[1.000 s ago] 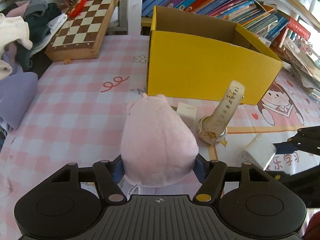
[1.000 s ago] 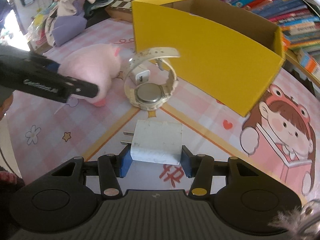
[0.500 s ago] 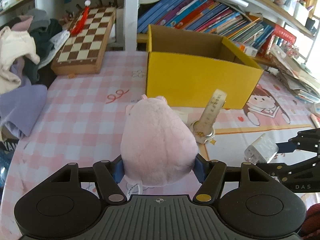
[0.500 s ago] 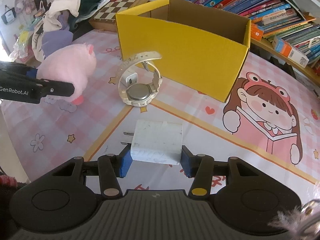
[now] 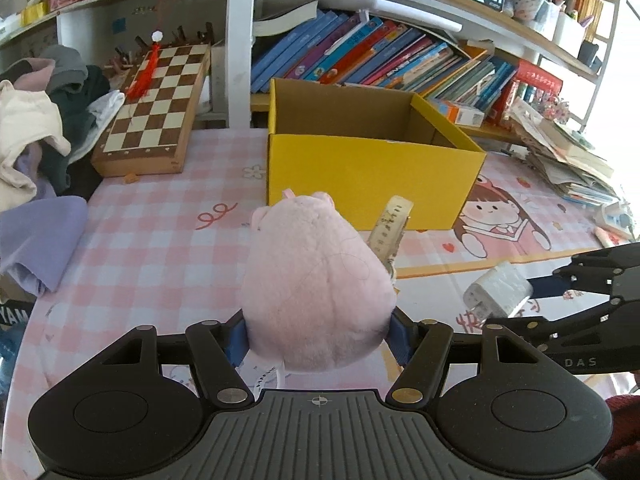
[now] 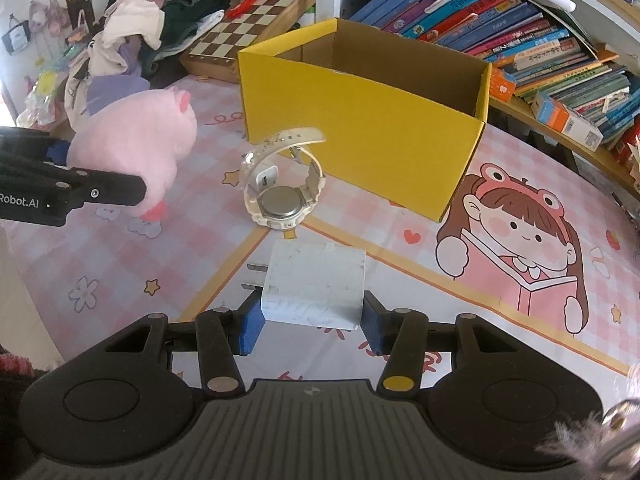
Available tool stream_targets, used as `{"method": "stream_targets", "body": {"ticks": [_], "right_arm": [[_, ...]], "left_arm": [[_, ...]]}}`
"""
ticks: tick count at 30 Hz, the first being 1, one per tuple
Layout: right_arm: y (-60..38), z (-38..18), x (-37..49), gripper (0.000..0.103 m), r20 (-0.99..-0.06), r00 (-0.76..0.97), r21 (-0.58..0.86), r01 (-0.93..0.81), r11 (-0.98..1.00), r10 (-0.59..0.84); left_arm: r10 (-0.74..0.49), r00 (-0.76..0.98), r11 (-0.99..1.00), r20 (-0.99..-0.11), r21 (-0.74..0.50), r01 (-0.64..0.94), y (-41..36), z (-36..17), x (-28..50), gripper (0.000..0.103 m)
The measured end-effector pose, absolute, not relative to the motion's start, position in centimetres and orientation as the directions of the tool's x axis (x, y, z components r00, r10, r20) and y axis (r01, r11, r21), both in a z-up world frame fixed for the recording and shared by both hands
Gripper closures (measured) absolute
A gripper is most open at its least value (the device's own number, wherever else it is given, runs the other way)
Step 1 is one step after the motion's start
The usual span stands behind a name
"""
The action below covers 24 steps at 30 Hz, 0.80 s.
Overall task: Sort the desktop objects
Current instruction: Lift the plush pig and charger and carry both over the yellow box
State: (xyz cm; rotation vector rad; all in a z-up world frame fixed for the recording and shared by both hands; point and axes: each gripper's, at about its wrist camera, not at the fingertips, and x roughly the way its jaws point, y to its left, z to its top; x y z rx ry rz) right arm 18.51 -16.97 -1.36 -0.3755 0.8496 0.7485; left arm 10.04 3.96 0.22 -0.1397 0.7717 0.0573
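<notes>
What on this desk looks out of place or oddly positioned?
The watch lies face down, case back up, strap arching in the air. A second small white charger sits inside its loop. Clothes are heaped beside the chessboard.

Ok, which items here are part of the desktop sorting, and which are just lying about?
Part of the job:
- pink plush pig, held in the left claw
- white charger plug, held in the right claw
- white wristwatch, on the mat
- small white adapter, behind the watch
- yellow box, open

Lying about:
- chessboard
- clothes pile
- books on the shelf
</notes>
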Motion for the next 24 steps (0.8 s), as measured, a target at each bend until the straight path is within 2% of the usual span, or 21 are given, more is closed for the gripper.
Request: {"method": "stream_targets", "body": {"ticks": [18,24], "right_arm": [[-18.1,1.7,20.2,0.055,-0.729,0.463,0.033,-0.712,0.702,0.504],[-17.8,3.8,22.0,0.055,-0.695,0.488,0.003,-0.732,0.682,0.528]], "left_arm": [[-0.008,0.767,0.996,-0.641,-0.075,-0.053,2.8,3.1,11.0,0.037],[-0.005,0.794,0.998,-0.608,-0.05,-0.033,2.8,4.7,12.4,0.037]]}}
